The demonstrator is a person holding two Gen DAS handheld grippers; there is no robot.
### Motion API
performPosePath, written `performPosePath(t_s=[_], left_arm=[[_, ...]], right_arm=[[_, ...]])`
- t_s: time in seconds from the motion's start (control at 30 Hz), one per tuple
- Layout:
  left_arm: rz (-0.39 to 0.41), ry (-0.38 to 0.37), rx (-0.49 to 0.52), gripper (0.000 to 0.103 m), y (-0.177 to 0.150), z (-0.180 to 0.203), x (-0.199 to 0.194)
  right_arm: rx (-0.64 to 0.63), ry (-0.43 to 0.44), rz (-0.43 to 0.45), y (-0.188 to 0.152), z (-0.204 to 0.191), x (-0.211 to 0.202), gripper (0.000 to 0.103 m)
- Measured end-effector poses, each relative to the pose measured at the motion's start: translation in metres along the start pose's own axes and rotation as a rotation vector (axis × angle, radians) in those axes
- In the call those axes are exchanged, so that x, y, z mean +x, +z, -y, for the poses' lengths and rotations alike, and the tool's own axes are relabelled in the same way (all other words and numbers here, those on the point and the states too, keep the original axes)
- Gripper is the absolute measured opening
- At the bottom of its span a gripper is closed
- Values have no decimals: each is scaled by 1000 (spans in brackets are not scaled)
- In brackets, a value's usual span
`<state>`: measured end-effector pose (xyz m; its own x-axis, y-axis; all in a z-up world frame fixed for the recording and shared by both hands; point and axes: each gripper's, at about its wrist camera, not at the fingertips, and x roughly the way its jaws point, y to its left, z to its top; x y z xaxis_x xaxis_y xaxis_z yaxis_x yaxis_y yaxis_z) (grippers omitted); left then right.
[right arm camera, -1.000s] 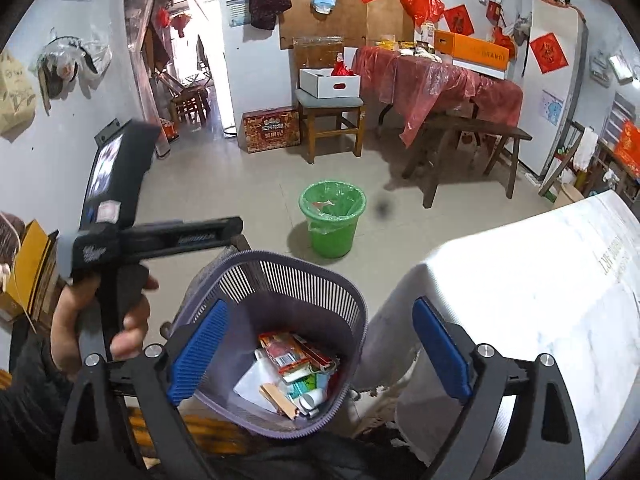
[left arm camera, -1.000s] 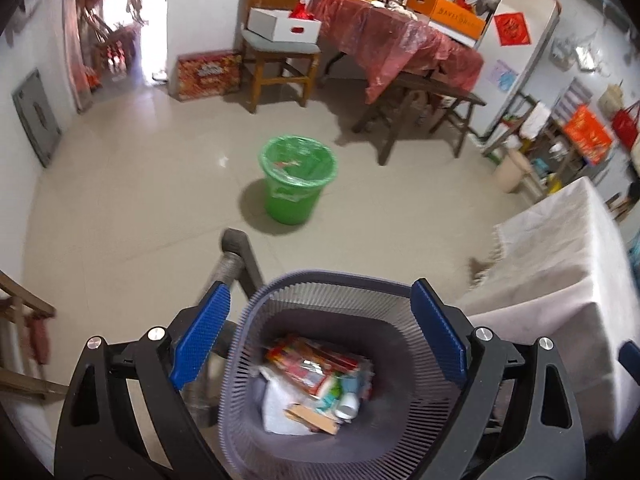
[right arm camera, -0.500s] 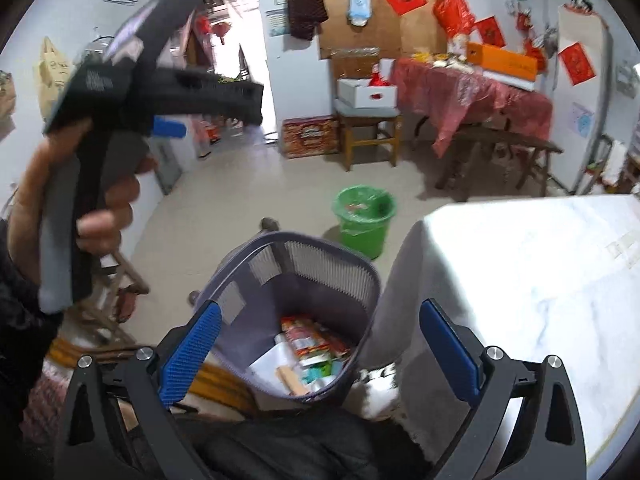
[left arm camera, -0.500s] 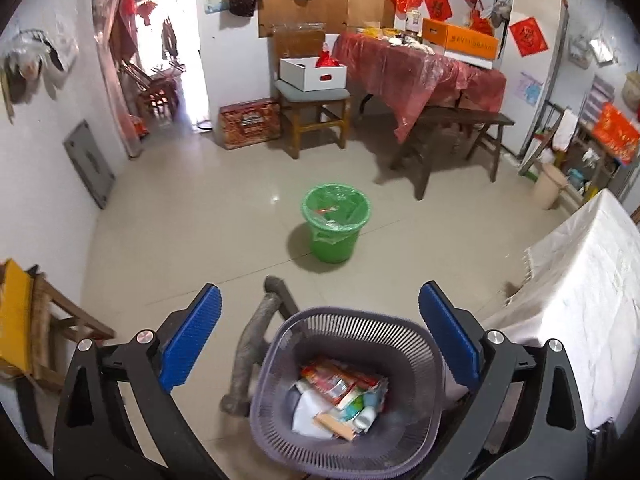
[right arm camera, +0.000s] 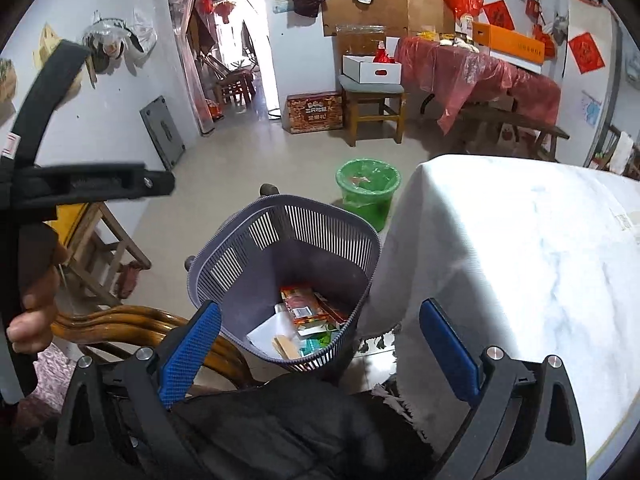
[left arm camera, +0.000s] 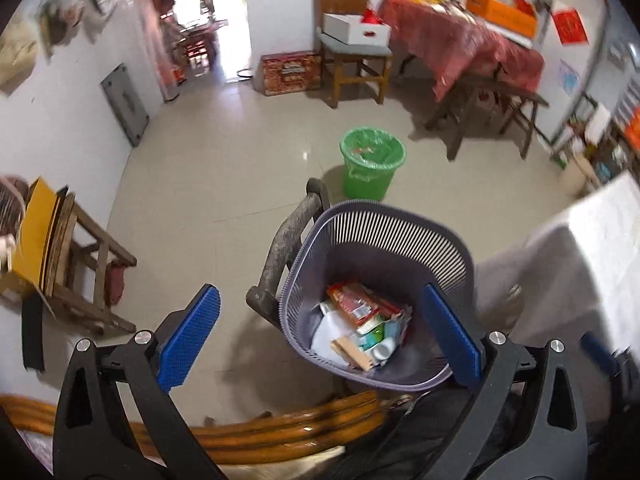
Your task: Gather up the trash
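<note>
A: Jaws? Trash?
B: Left gripper and right gripper jaws wide apart, empty. Trash sits in grey basket, near, left of desk, handy for dropping.

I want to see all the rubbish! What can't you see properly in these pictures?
- Bottom layers of trash in the grey mesh basket: both views, covered by the wrappers on top.
- Inside of the green bin: both views, too small to tell what it holds.
- Basket's base: right wrist view, hidden by dark clothing.
- Wooden rail: left wrist view, blurred.
- Right gripper: left wrist view, blurred, cut off at the edge.
</note>
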<state>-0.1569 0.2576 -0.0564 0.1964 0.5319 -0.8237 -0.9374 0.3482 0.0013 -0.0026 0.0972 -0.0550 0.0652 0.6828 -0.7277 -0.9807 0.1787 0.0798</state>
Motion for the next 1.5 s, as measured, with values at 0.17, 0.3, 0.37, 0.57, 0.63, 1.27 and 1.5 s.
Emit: performPosePath(t_s=[0.17, 0.3, 0.37, 0.57, 0.63, 1.27, 1.5], left_arm=[[57, -21, 41, 96, -8, -12, 9], [55, -28, 67, 96, -13, -19, 18], [50, -56, 64, 96, -12, -24, 23], [74, -76, 84, 96, -7, -31, 30], [67, -88, 89, 96, -7, -34, 34], [197, -86, 233, 96, -7, 20, 6], [203, -91, 268, 96, -4, 31, -1]], right_arm=[[-32, -68, 26, 10, -20, -5, 98], [-53, -106, 17, 24, -35, -3, 98], [-75, -141, 14, 31, -42, -4, 98], [-91, -214, 25, 59, -52, -8, 98], [-71, -214, 34, 68, -49, -9, 98], [84, -275, 130, 71, 15, -39, 98], [130, -250, 102, 67, 16, -42, 98]])
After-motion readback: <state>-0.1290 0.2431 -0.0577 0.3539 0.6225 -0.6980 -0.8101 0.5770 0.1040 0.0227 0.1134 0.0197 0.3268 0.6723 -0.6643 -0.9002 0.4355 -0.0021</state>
